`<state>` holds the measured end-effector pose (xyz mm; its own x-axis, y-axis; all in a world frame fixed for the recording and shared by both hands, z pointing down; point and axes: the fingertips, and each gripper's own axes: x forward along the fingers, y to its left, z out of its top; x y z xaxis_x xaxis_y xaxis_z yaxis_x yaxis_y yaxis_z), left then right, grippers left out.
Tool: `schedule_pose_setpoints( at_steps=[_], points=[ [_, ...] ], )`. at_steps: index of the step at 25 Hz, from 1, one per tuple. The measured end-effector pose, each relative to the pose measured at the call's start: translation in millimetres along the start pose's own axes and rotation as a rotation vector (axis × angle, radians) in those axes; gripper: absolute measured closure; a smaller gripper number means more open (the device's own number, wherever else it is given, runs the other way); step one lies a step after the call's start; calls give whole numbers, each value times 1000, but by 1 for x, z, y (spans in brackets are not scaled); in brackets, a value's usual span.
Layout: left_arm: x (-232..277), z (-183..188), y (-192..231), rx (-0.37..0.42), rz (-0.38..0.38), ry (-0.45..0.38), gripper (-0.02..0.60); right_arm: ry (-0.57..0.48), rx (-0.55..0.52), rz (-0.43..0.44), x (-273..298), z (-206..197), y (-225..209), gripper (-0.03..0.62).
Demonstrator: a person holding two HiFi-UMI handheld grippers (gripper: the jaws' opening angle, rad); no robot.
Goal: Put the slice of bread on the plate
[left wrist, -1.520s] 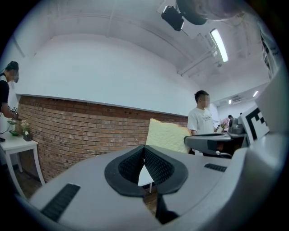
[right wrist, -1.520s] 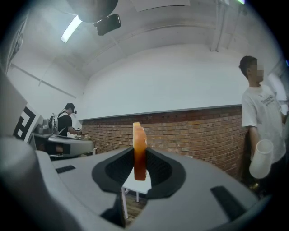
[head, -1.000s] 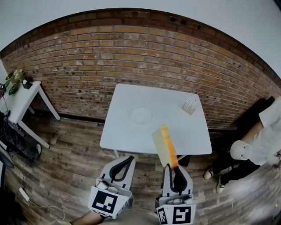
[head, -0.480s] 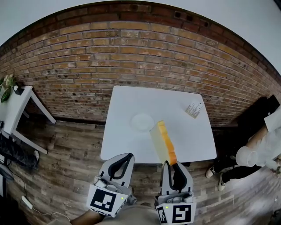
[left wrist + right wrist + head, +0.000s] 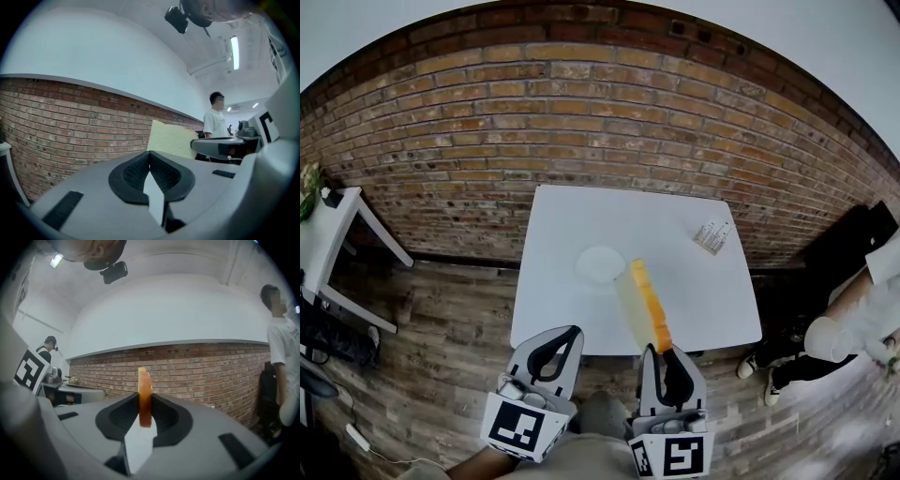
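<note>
A small white plate [image 5: 600, 264] lies on the white table [image 5: 694, 300], left of its middle. My right gripper [image 5: 661, 351] is shut on the slice of bread [image 5: 643, 307], which stands on edge with its orange crust up. The slice reaches over the table's front edge and its far end is just right of the plate. In the right gripper view the bread [image 5: 144, 392] sits upright between the pads of that gripper [image 5: 144, 403]. My left gripper [image 5: 569, 333] hangs shut and empty before the table's front edge. The left gripper view shows its closed tips [image 5: 150, 153] and the bread's pale face [image 5: 171, 139].
A small holder with packets [image 5: 712, 236] stands at the table's far right. A brick wall [image 5: 581, 141] runs behind. A white side table [image 5: 328, 225] is at far left. A person [image 5: 853, 319] stands to the right, on the wooden floor [image 5: 441, 328].
Both grippers have moved forward toward the table. The bread's far end, which was short of the plate, now sits beside it. Both grips are unchanged.
</note>
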<state>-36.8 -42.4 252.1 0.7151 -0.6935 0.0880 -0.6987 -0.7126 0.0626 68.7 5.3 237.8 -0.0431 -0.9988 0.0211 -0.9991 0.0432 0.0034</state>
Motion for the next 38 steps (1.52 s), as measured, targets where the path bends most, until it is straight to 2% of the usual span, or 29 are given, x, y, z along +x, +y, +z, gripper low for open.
schedule_pose_setpoints(
  at_steps=[7, 24, 38],
  points=[
    [17, -3, 5, -7, 2, 20, 572, 23, 22, 17, 21, -10, -8, 510],
    [98, -47, 49, -8, 72, 108, 572, 177, 199, 247, 137, -93, -35, 510],
    [150, -76, 76, -51, 88, 176, 572, 273, 269, 327, 203, -142, -48, 510]
  ],
)
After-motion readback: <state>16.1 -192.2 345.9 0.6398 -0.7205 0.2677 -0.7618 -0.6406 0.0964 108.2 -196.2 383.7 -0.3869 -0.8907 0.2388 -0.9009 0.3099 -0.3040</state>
